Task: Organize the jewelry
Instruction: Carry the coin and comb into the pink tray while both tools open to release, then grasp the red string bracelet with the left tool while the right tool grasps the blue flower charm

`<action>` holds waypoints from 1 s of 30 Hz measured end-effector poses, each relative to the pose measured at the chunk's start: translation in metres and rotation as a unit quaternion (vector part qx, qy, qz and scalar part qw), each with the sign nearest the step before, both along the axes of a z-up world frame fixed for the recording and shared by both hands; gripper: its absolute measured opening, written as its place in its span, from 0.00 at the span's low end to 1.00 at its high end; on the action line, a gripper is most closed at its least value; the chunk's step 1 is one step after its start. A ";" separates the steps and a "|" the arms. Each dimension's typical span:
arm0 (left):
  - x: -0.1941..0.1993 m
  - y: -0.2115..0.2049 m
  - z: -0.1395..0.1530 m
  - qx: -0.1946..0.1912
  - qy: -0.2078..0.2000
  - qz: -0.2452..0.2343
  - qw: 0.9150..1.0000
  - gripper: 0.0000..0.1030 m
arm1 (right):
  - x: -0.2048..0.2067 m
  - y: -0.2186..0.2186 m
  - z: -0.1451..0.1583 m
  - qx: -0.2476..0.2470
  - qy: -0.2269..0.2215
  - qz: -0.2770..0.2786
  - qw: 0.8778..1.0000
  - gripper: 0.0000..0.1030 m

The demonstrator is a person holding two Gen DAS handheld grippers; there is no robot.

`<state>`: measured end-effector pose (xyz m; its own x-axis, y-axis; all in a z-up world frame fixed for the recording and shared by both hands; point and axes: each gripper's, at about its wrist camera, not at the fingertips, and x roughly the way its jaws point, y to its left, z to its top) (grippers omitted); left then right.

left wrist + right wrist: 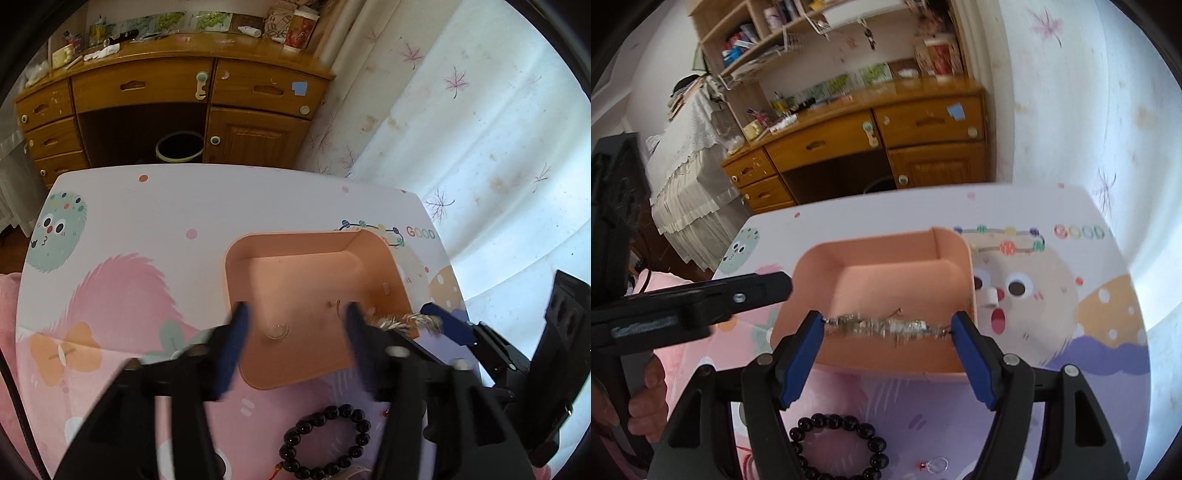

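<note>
A peach tray [288, 243] [871, 251] sits on the cartoon-print table. A small clear ring [277, 330] and a tiny earring [334, 304] lie inside it. My left gripper [295, 325] is open and empty above the tray's near side. My right gripper [886, 326] is wide open, and a silvery tasselled piece [882, 326] spans the gap between its fingertips over the tray; the piece also shows in the left wrist view [410, 321]. A black bead bracelet [325, 443] [842, 450] lies on the table below the tray. A small ring [936, 466] lies near the front edge.
A wooden desk [166, 96] with drawers and a bin [179, 147] stands beyond the table's far edge. A curtain [480, 129] hangs at the right. A small white bead [990, 297] lies right of the tray. A hand [646, 398] holds the left gripper's handle.
</note>
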<state>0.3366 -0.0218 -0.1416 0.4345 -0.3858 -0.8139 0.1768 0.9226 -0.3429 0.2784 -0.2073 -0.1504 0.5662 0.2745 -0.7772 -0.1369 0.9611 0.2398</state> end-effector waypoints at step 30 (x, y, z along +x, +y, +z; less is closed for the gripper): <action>-0.168 0.069 0.041 0.073 -0.016 -0.046 0.996 0.75 | -0.189 0.019 0.045 -0.025 0.003 -0.114 0.993 0.70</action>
<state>0.1685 0.0475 -0.1003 0.4298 -0.3049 -0.8499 0.2726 0.9412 -0.1998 0.0890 -0.1886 -0.1058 0.6042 0.0999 -0.7906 0.0873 0.9778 0.1903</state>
